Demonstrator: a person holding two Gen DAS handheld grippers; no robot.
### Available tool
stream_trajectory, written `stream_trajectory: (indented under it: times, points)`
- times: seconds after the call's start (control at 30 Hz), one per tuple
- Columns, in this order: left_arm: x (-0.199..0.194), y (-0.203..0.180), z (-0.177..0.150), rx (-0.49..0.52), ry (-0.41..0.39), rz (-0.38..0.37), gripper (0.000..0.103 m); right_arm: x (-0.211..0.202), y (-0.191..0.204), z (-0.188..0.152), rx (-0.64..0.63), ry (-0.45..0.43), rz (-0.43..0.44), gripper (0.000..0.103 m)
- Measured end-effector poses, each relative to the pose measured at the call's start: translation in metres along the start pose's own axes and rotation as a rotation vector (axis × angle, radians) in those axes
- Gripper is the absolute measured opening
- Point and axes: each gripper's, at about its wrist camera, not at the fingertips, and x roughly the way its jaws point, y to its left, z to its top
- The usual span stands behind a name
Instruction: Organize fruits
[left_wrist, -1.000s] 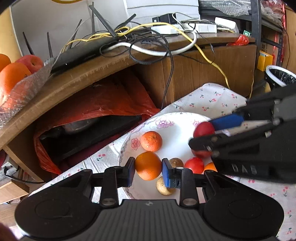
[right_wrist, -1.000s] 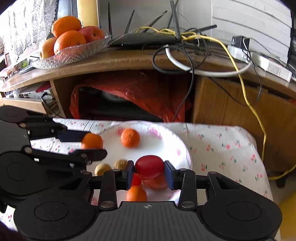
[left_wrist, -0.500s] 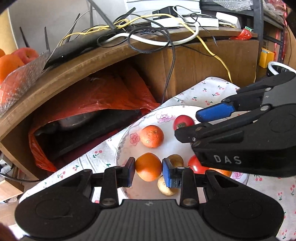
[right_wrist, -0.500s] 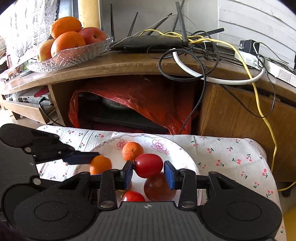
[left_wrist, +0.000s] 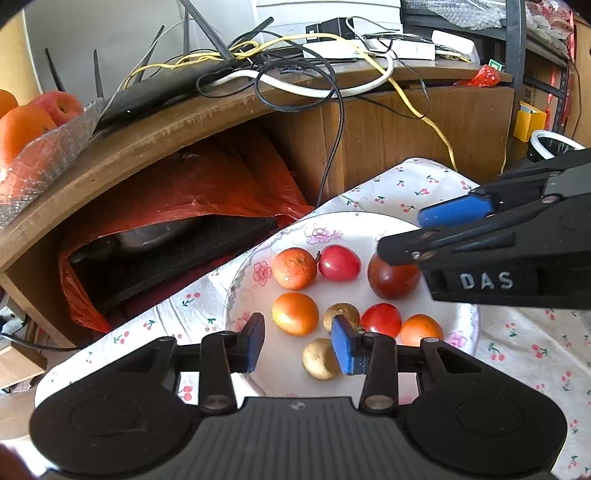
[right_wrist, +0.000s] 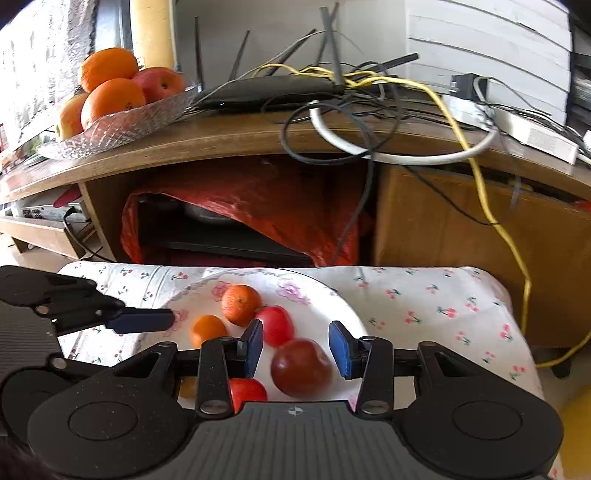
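Observation:
A white flowered plate (left_wrist: 369, 229) holds several fruits. My left gripper (left_wrist: 297, 341) is open just above the plate's near side; an orange (left_wrist: 295, 313) lies free on the plate beyond its pads. My right gripper (right_wrist: 295, 349) is open; a small red tomato (right_wrist: 275, 325) lies beyond it next to a mandarin (right_wrist: 241, 304), and a dark red tomato (right_wrist: 301, 367) lies between its pads, apart from them. In the left wrist view the right gripper (left_wrist: 402, 236) hovers over the dark tomato (left_wrist: 391, 280). The plate (right_wrist: 343, 310) shows in the right wrist view too.
The plate sits on a cherry-print cloth (left_wrist: 417, 184). Behind it is a wooden cabinet (right_wrist: 461, 236) with a red bag (right_wrist: 258, 206) inside, a router and tangled cables (right_wrist: 351, 96) on top. A glass bowl of oranges and an apple (right_wrist: 122, 107) stands on the cabinet's left.
Both grippers opened. The left let go of the orange and the right let go of the small red tomato; both fruits now lie on the plate. Both grippers drew back a little.

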Motion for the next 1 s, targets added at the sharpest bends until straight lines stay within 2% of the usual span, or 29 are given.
stream_trajectory:
  times: [0.27, 0.33, 0.43, 0.7, 0.77, 1.0]
  points:
    - [-0.029, -0.002, -0.002, -0.063, -0.015, 0.023, 0.063, -0.027, -0.003, -0.008, 0.029, 0.018, -0.034, 0.036]
    - [-0.036, -0.001, -0.004, -0.084, -0.015, 0.036, 0.073, -0.033, -0.001, -0.01, 0.038, 0.023, -0.041, 0.036]
    - [-0.046, 0.0, -0.009, -0.113, -0.019, 0.058, 0.082, -0.044, 0.002, -0.014, 0.045, 0.025, -0.048, 0.037]
    - [-0.068, 0.005, -0.027, -0.181, -0.023, 0.115, 0.101, -0.078, 0.007, -0.027, 0.051, 0.028, -0.063, 0.038]
    - [-0.074, 0.005, -0.032, -0.202, -0.027, 0.12, 0.103, -0.088, 0.009, -0.032, 0.056, 0.024, -0.066, 0.042]
    - [-0.09, -0.001, -0.048, -0.24, -0.026, 0.125, 0.103, -0.11, 0.019, -0.048, 0.085, 0.021, -0.046, 0.042]
